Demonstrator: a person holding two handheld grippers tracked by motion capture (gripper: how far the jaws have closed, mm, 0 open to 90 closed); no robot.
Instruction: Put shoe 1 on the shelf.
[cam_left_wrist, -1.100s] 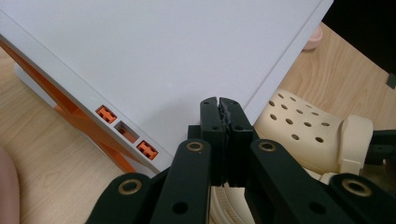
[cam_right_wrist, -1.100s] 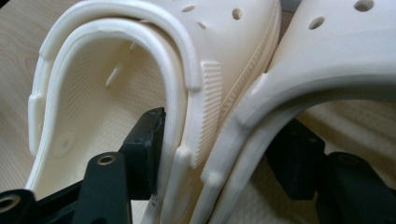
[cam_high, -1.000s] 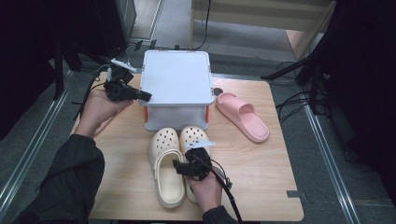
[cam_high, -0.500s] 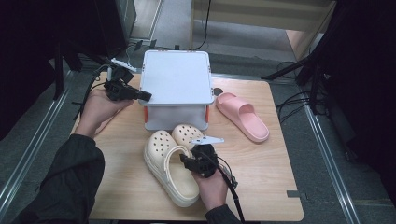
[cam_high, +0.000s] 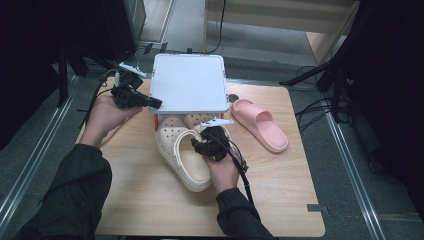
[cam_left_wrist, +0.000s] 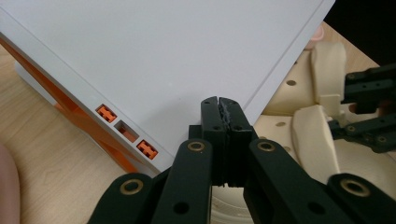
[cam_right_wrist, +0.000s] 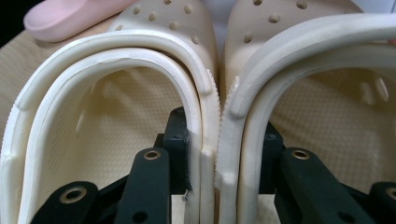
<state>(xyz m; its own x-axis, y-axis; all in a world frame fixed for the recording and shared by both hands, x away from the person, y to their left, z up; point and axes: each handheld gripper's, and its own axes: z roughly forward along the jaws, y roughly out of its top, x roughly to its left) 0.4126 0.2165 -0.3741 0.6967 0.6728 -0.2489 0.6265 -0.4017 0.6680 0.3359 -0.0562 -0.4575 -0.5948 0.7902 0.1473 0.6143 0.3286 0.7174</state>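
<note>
The right gripper (cam_high: 200, 146), low in the middle of the high view, has just closed its jaws and now pinches the touching inner walls of the two cream clogs (cam_right_wrist: 212, 140), one jaw inside each shoe, with their toes tucked under the lifted white box lid (cam_high: 189, 82). The left gripper (cam_high: 152, 102), jaws shut on that lid's edge at upper left, props it open. To do this well, keep the lid steady and high, and move both clogs together without loosening the pinch, clear of the pink slide (cam_high: 260, 124) on the counter (cam_high: 150, 200).
</note>
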